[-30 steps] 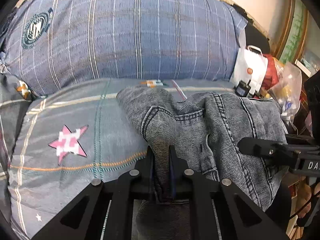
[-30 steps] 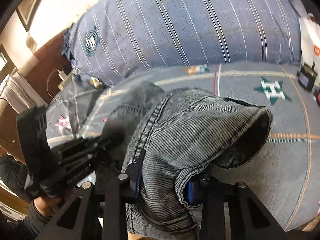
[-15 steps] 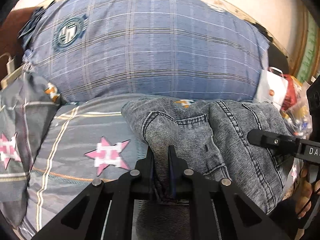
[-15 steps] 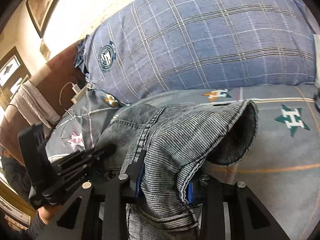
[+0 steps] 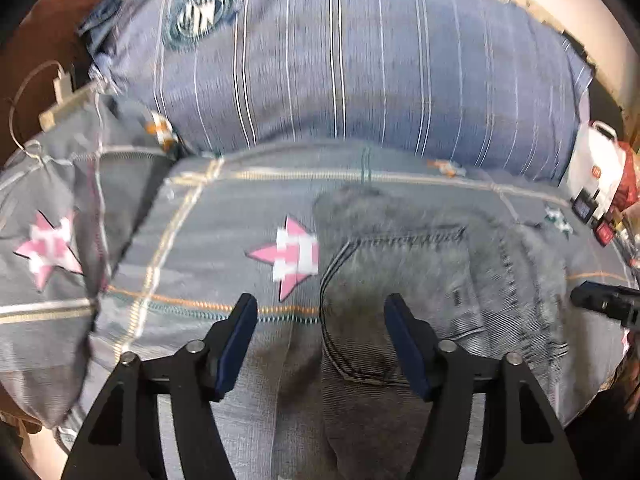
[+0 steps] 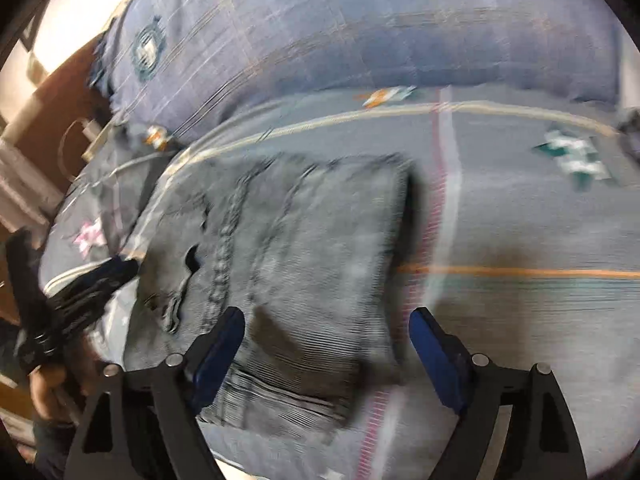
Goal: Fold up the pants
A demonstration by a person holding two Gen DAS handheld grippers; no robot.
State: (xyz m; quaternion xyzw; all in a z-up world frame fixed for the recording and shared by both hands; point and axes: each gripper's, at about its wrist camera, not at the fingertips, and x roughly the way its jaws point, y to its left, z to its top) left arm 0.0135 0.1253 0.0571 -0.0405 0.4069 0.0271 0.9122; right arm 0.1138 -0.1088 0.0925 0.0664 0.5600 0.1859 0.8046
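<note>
A blue striped pillow (image 5: 360, 64) lies at the head of the bed (image 5: 192, 240). The folded grey pants (image 6: 288, 264) rest flat on its sheet. The left claw (image 5: 318, 312) and right claw (image 6: 326, 326) are opening, released, above the pants' near edge.

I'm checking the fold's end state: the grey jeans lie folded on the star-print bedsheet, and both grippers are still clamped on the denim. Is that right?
Not quite. The grey jeans do lie folded on the star-print bedsheet, but neither gripper is clamped on them: the left gripper and right gripper have jaws opening, pads clear of the denim. Both wrist views show it.
</note>
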